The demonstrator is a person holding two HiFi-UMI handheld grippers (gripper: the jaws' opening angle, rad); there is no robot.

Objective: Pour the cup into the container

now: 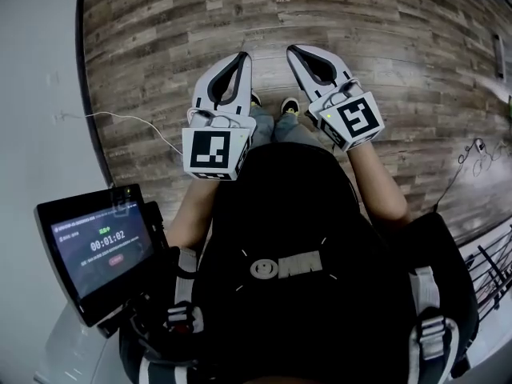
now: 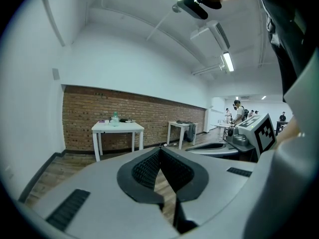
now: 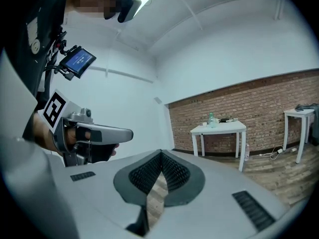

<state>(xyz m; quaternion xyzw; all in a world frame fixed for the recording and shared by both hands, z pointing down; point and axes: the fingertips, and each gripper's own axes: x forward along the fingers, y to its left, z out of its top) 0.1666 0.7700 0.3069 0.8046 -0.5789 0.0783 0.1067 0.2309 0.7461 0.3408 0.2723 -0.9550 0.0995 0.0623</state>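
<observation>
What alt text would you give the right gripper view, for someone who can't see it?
The right gripper, its two grey jaws shut with nothing between them, points across a room toward a white table against a brick wall. The left gripper, also shut, is held alongside at the left.

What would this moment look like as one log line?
left gripper: shut, empty | right gripper: shut, empty | white table: far off, by brick wall | pouring: not begun
</observation>
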